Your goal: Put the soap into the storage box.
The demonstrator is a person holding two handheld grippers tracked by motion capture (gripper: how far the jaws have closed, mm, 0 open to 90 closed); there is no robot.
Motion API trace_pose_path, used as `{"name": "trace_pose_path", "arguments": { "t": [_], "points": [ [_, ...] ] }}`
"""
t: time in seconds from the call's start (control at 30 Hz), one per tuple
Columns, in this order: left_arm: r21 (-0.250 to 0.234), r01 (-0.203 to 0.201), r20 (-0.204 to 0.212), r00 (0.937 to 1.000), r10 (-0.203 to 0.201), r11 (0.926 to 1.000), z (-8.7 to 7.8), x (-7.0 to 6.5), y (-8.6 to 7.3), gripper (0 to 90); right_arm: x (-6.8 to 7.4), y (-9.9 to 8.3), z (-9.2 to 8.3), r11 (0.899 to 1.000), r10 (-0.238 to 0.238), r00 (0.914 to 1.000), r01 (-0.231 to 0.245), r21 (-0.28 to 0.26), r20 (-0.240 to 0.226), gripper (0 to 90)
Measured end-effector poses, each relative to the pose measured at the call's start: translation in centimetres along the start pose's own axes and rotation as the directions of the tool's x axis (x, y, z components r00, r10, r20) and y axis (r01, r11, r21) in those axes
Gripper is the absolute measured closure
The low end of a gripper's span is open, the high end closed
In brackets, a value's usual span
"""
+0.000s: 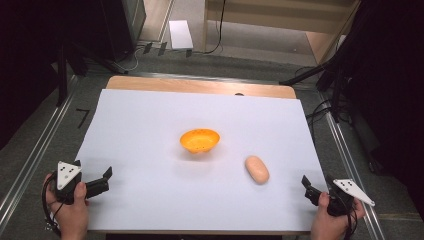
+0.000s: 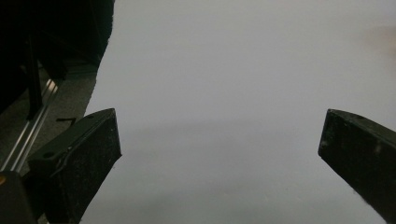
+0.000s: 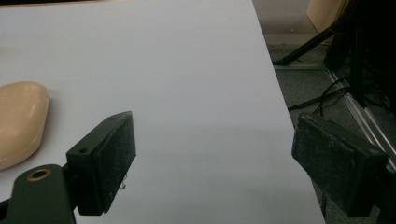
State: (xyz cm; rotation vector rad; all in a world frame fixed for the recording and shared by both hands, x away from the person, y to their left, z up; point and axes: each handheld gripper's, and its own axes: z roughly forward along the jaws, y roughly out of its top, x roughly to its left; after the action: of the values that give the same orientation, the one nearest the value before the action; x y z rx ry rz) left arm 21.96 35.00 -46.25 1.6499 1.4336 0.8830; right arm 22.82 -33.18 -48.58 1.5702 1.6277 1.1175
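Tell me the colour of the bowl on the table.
The bowl is orange, clearest in the high view.

A wooden table (image 1: 200, 86) carries a white sheet (image 1: 150, 130) over nearly all its top (a bare wood strip shows along the 12 o'clock edge). On the sheet, an orange bowl (image 1: 199, 140) sits near the centre; a pale tan oval bread roll (image 1: 257, 169) lies apart from it, toward 4 o'clock
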Motion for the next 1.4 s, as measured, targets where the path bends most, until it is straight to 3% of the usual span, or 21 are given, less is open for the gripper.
{"name": "trace_pose_path", "arguments": {
  "t": [0.27, 0.37, 0.47, 0.5, 0.53, 0.57, 0.63, 0.67, 0.8, 0.83, 1.0, 1.03, 1.23, 1.4],
  "points": [
    [0.011, -0.002, -0.008, 1.0, 0.002, 0.9999, 0.1, 0.0, 0.0, 0.0, -0.2, 0.6, -0.4, 0.994, -0.068, 0.9975, 0.069, 0.084, -0.022, 13.0],
    [0.005, -0.003, -0.004, 1.0, 0.003, 1.0, 0.0, 0.0, 0.0, 0.0, 0.4, 1.4, -0.2, 0.978, -0.123, 0.9913, 0.129, 0.165, -0.045, 13.0],
    [0.008, -0.016, -0.006, 0.9998, 0.016, 0.9998, 0.1, -0.1, 0.0, 0.0, 0.6, 1.8, -0.3, 0.97, -0.13, 0.9889, 0.142, 0.199, -0.072, 13.0],
    [0.006, -0.021, -0.006, 0.9998, 0.021, 0.9998, 0.0, -0.2, 0.0, 0.0, 0.8, 2.3, -0.1, 0.956, -0.145, 0.9848, 0.164, 0.244, -0.096, 12.5],
    [0.003, -0.021, -0.005, 0.9998, 0.021, 0.9998, 0.0, -0.2, 0.0, 0.0, 0.8, 2.3, -0.1, 0.956, -0.145, 0.9848, 0.164, 0.244, -0.096, 12.5],
    [0.006, -0.02, -0.006, 0.9998, 0.02, 0.9998, 0.1, -0.2, 0.0, 0.0, 1.0, 2.8, 0.1, 0.941, -0.163, 0.9803, 0.188, 0.28, -0.112, 12.2],
    [0.012, -0.027, -0.005, 0.9996, 0.027, 0.9996, 0.1, -0.3, 0.0, 0.0, 1.2, 3.2, 0.4, 0.931, -0.173, 0.9756, 0.207, 0.299, -0.135, 12.2],
    [0.011, -0.03, -0.005, 0.9995, 0.03, 0.9995, 0.1, -0.3, 0.0, 0.0, 1.2, 3.2, 0.4, 0.931, -0.173, 0.9756, 0.207, 0.299, -0.135, 12.2],
    [0.013, -0.051, 0.01, 0.9986, 0.051, 0.9986, 0.1, -0.4, 0.0, 0.0, 2.1, 3.8, 1.2, 0.904, -0.183, 0.9646, 0.241, 0.353, -0.19, 11.3],
    [0.013, -0.05, 0.014, 0.9987, 0.05, 0.9987, 0.1, -0.4, 0.0, 0.0, 2.1, 3.8, 1.2, 0.904, -0.183, 0.9646, 0.241, 0.353, -0.19, 11.3],
    [0.012, -0.057, 0.019, 0.9982, 0.057, 0.9983, 0.1, -0.5, 0.0, 0.0, 3.2, 4.4, 1.7, 0.88, -0.205, 0.9566, 0.273, 0.388, -0.208, 9.1],
    [0.011, -0.058, 0.018, 0.9982, 0.058, 0.9982, 0.1, -0.5, 0.0, 0.0, 3.6, 4.6, 1.9, 0.87, -0.212, 0.9529, 0.285, 0.401, -0.217, 9.1],
    [0.008, -0.056, 0.022, 0.9982, 0.056, 0.9984, 0.0, -0.4, 0.0, 0.0, 4.2, 5.1, 2.5, 0.858, -0.195, 0.9519, 0.282, 0.429, -0.236, 9.2],
    [0.009, -0.063, 0.023, 0.9978, 0.062, 0.998, 0.0, -0.4, 0.0, 0.0, 5.2, 5.5, 2.7, 0.848, -0.21, 0.9474, 0.299, 0.437, -0.242, 9.2]
  ]
}}
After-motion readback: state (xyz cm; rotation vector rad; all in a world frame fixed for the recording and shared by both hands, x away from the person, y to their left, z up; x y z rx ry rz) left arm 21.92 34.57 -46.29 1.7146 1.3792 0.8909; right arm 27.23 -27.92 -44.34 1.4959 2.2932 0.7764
